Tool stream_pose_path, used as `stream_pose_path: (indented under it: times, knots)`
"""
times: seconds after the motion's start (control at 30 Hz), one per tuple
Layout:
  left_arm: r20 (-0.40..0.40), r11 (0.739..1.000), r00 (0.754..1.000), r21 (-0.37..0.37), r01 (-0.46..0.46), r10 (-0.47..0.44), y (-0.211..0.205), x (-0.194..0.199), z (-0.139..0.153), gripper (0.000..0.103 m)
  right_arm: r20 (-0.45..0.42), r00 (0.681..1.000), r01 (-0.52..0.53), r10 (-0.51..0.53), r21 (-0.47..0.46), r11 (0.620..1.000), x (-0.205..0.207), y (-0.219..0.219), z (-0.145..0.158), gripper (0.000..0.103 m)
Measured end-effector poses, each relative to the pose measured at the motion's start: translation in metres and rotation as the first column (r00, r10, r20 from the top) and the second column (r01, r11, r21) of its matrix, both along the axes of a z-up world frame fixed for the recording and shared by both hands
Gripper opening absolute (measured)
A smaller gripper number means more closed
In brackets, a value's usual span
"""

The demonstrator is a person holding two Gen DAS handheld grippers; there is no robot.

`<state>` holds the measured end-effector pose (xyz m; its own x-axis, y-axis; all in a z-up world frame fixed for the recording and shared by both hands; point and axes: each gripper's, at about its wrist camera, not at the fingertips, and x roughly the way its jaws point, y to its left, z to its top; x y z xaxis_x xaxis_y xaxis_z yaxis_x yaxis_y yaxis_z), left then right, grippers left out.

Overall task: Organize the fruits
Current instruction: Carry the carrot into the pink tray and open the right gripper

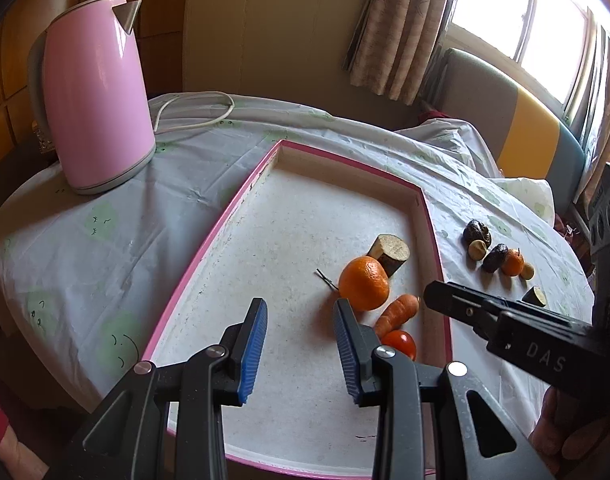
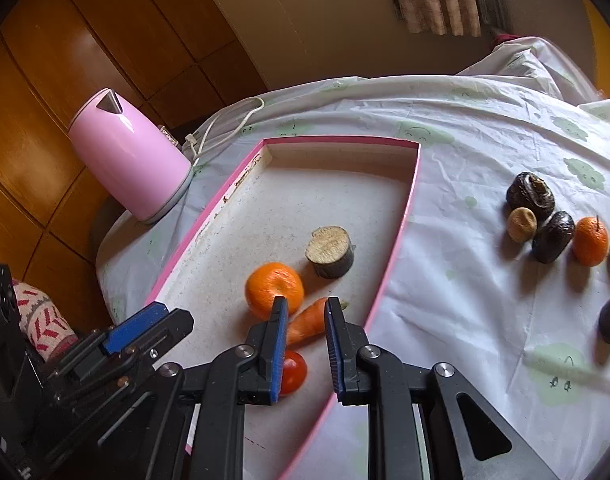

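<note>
Right claw point(image 2: 305, 344) hangs over the tray point(image 2: 401, 224) near its right edge, jaws slightly apart, apparently empty; left claw point(image 1: 299, 344) likewise apart; orange point(image 2: 273, 288), carrot point(image 2: 307, 322), tomato point(image 2: 293, 372) loaded; five or so fruits point(image 2: 553, 224) remain on the bench point(image 2: 445, 280).

Daylight enters from the window point(image 1: 517, 20) at the upper right of the left wrist view, where the panes are blown out to near white. The tabletop point(image 1: 105, 216) is evenly and fairly brightly lit; the wooden panels point(image 2: 45, 100) at the left stay dimmer and glossy. Soft shadows fall toward the lower left of the fruits. Fisheye bending curves every edge, and the corners darken. The carrot point(image 2: 305, 322) looks slightly smeared, perhaps motion blur.
</note>
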<state>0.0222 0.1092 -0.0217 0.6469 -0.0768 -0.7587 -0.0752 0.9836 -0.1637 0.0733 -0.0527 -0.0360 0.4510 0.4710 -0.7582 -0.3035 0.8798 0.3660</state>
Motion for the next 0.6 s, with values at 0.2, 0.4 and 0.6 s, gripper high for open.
stream_pose_path:
  times: [0.2, 0.4, 0.6]
  knots:
    - [0.006, 1.000, 1.000, 0.004, 0.016, -0.016, -0.007, -0.002, 0.003, 0.035, 0.038, 0.999, 0.007, -0.005, -0.036, 0.999, -0.014, -0.006, 0.002, 0.021]
    - [0.013, 0.999, 0.999, 0.019, 0.044, -0.044, -0.016, -0.004, 0.006, 0.035, 0.083, 0.996, 0.042, -0.036, -0.066, 0.997, -0.027, -0.018, 0.007, 0.021]
    - [0.015, 0.997, 0.997, 0.026, 0.071, -0.072, -0.026, -0.005, 0.007, 0.035, 0.117, 0.990, 0.093, -0.082, -0.098, 0.991, -0.037, -0.036, 0.011, 0.021]
